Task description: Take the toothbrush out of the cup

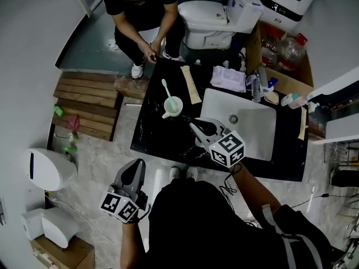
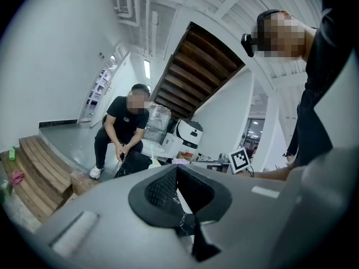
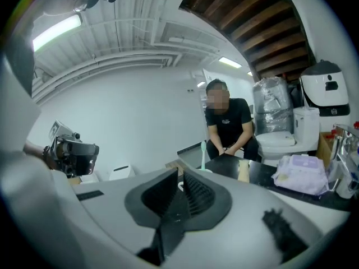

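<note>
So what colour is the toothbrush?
Pale mint green toothbrush, matching its cup; clearest in head view.

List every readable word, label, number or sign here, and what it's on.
No text is legible.
White appliance: dark marks, too small to read.
Seated person's shirt: chest print, blurred.
Cube on right gripper: square markers only, no letters.

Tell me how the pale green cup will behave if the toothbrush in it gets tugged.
The cup looks small and thin-walled, so it is probably light and may slide on the glossy black counter. The toothbrush leans out well above its rim, so a sideways tug could tip the cup. Lifting along the brush's own line seems safer.
</note>
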Demonstrator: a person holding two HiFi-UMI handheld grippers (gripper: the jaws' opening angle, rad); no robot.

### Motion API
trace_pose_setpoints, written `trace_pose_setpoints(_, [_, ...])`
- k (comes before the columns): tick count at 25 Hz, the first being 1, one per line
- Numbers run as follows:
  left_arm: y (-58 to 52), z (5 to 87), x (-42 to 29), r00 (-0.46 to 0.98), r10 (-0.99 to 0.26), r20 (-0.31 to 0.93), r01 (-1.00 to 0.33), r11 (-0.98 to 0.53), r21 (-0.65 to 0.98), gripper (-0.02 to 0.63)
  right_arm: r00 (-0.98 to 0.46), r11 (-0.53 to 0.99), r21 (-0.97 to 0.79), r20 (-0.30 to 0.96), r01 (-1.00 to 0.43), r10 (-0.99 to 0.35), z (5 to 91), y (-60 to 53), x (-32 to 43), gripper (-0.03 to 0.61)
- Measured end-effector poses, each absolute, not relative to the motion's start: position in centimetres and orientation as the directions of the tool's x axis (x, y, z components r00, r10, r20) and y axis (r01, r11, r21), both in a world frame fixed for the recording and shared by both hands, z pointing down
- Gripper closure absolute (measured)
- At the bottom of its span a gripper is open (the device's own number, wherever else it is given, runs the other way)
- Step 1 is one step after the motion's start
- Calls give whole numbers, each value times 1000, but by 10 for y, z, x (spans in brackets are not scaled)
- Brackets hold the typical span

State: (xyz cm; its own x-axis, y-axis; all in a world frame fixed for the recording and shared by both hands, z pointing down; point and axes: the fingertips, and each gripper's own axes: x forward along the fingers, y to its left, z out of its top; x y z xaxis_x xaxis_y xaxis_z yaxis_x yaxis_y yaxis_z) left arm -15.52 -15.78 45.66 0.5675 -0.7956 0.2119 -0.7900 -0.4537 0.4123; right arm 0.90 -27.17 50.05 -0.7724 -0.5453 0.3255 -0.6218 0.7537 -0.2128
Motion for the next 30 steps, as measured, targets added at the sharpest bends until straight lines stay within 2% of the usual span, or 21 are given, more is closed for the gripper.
trace_pose_setpoints(8, [-163, 464, -157, 554, -804, 214, -797, -438, 416, 603, -781, 772, -194, 332, -605, -529, 504, -301, -8, 558])
trace_pose_setpoints(13, [-172, 474, -144, 565, -792, 233, -800, -456, 389, 603, -790, 786, -186, 337, -589, -512, 507, -318, -23, 531])
trace_pose_setpoints(30, [-214, 489, -139, 576, -785, 229, -784, -451, 427, 595, -746, 781, -146, 442, -608, -498, 557, -365, -51, 503])
